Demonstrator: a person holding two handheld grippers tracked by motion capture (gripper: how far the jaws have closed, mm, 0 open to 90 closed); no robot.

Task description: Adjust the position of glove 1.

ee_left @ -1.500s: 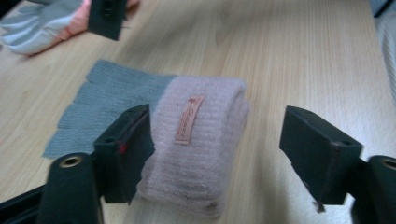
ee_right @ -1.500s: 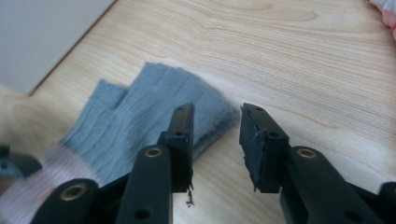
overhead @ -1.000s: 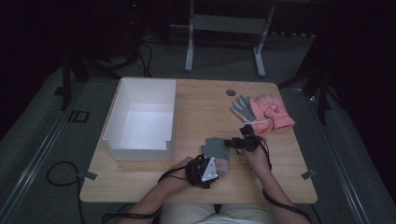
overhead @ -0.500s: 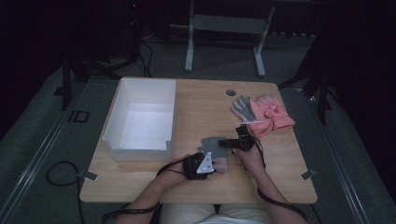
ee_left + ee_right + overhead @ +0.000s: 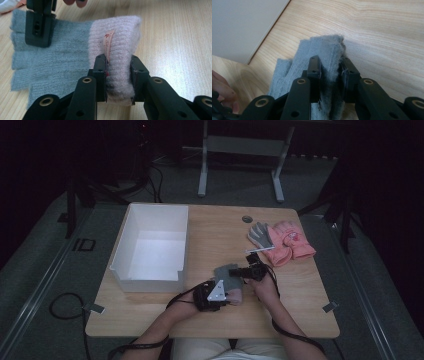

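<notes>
A grey fingerless glove (image 5: 226,274) with a pink cuff (image 5: 117,32) lies flat on the wooden table near the front middle. My left gripper (image 5: 118,62) is shut on the cuff, whose wool bulges up between the pads; the high view shows this left gripper (image 5: 231,296) at the glove's near end. My right gripper (image 5: 331,66) is shut on a raised fold of the glove's grey finger end (image 5: 322,47), and the right gripper (image 5: 236,270) comes in from the glove's right side. Both pairs of jaws have just been closing on the glove.
A white open box (image 5: 182,245) stands on the left half of the table, close to the glove. At the back right lie a grey glove (image 5: 260,234) and pink gloves (image 5: 290,240). A small round grommet (image 5: 247,219) sits near the far edge.
Both grippers have edged in on the glove and closed on it, the left on the cuff, the right on the finger end. The glove has bunched slightly.
</notes>
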